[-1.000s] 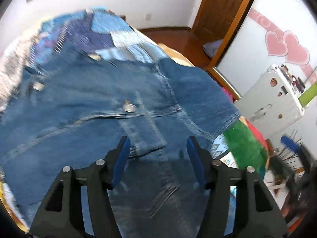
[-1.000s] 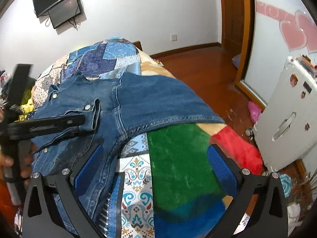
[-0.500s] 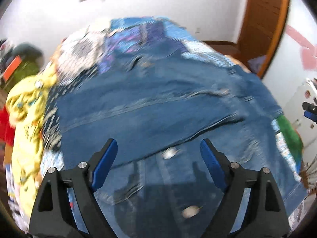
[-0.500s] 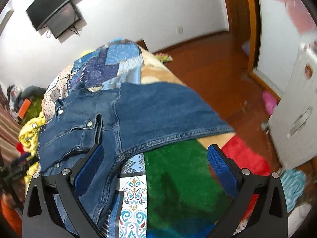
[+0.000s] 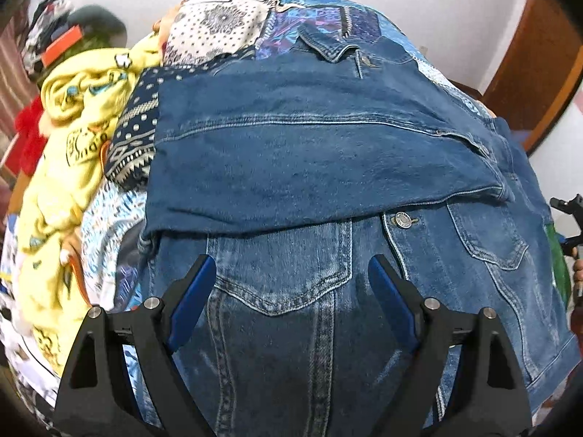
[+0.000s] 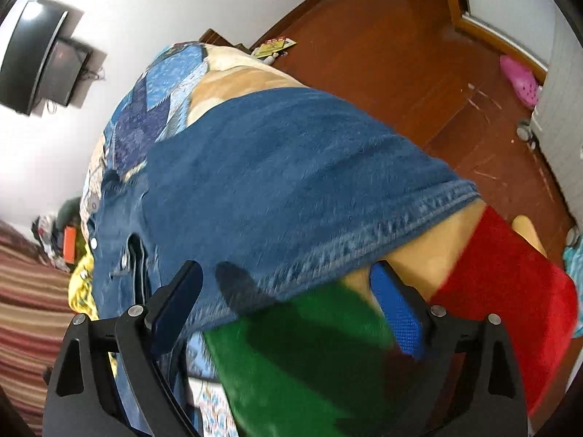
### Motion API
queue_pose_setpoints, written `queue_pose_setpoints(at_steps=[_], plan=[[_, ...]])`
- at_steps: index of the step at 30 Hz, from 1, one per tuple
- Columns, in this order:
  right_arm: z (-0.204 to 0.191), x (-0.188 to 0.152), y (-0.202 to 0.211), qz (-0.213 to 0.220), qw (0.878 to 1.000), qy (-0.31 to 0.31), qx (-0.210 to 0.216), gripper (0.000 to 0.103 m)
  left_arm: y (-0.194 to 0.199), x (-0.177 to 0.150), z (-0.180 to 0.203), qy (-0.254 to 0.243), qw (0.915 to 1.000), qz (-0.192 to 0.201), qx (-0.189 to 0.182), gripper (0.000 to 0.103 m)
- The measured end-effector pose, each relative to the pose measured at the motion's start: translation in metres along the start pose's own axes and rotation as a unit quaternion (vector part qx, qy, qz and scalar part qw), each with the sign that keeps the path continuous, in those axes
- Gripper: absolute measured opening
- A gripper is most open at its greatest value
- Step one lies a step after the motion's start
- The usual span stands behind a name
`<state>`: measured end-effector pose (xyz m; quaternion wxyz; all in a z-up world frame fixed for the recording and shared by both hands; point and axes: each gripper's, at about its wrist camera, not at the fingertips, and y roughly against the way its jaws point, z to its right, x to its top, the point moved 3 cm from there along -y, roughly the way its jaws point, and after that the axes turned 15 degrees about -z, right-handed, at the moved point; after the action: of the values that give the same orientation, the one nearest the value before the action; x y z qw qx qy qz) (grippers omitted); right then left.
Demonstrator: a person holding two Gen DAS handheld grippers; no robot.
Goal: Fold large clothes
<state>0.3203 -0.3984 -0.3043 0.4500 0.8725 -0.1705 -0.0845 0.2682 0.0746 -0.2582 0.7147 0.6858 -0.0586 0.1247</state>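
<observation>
Hovering over the bed, the left gripper (image 5: 288, 273) hangs with its jaws spread wide and nothing between them, right above the chest pocket of the blue denim jacket with metal snap buttons (image 5: 328, 167). The jacket lies front-up across the patchwork bedspread of blue, white and patterned squares (image 5: 226, 22), and one fold is in: a broad denim panel, a sleeve or side by the look of it, lies across the upper body, its cuff ending just above a snap button near the placket. That is an early stage, I judge; the other side, the hem and the final halving are not yet done. Over on the right wrist view, the right gripper (image 6: 288, 295) is narrowing its jaws over the jacket's stitched hem edge, where denim meets a plush blanket in green and red blocks (image 6: 291, 357); the hem sits between the jaws, but the picture is blurred and I see no pad pressing on the cloth. Around the work, a crumpled yellow printed garment (image 5: 73, 116) sits heaped just beside the jacket's far side, close enough to snag a fold swung that way. A wall-mounted black television (image 6: 40, 62) and bare wooden floor (image 6: 419, 73) lie well apart.
</observation>
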Motion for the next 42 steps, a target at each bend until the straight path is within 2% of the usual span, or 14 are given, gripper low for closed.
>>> queue_pose_setpoints(at_steps=[3,5,6,8,11,13,16,22,28,32,35,37,42], plan=[[0.004,0.011,-0.003,0.011,1.000,-0.008,-0.002,0.087,-0.002,-0.001,0.003,0.000,1.0000,-0.003,0.005,0.085],[0.008,0.017,-0.002,0.026,0.999,-0.018,-0.020,0.074,-0.003,-0.002,0.006,-0.003,0.9999,-0.003,0.013,0.085],[0.010,0.019,-0.001,0.034,0.999,-0.024,-0.023,0.070,-0.003,-0.002,0.008,-0.005,0.9999,-0.003,0.014,0.085],[0.020,0.024,0.005,0.073,0.995,-0.055,-0.037,0.052,-0.002,-0.003,0.009,-0.007,0.9999,-0.002,0.008,0.085],[0.026,0.024,0.009,0.092,0.991,-0.084,-0.053,0.032,-0.003,-0.005,0.009,-0.002,1.0000,-0.003,0.001,0.085],[0.018,0.021,0.015,0.106,0.988,-0.074,-0.082,0.021,-0.001,-0.007,0.009,-0.001,1.0000,-0.001,0.000,0.085],[0.005,0.015,0.028,0.119,0.986,-0.049,-0.107,0.012,0.004,-0.011,0.007,-0.009,0.9999,0.005,0.004,0.085],[-0.039,0.010,0.076,0.161,0.983,0.005,-0.086,0.009,0.019,-0.018,-0.003,-0.009,0.9996,0.025,0.006,0.085],[-0.138,-0.004,0.116,0.199,0.971,0.119,-0.058,0.009,0.033,-0.026,-0.015,0.001,0.9990,0.044,-0.002,0.085],[-0.206,-0.025,0.110,0.204,0.961,0.186,-0.030,0.009,0.039,-0.031,-0.023,0.008,0.9987,0.049,-0.008,0.085],[-0.243,-0.046,0.084,0.180,0.959,0.219,0.010,0.009,0.042,-0.034,-0.029,0.011,0.9987,0.050,-0.008,0.085],[-0.257,-0.053,0.061,0.157,0.960,0.231,0.018,0.009,0.047,-0.037,-0.033,0.011,0.9984,0.054,-0.009,0.085],[-0.273,-0.079,-0.025,0.057,0.962,0.265,0.000,0.009,0.057,-0.044,-0.036,0.007,0.9979,0.064,-0.003,0.085]])
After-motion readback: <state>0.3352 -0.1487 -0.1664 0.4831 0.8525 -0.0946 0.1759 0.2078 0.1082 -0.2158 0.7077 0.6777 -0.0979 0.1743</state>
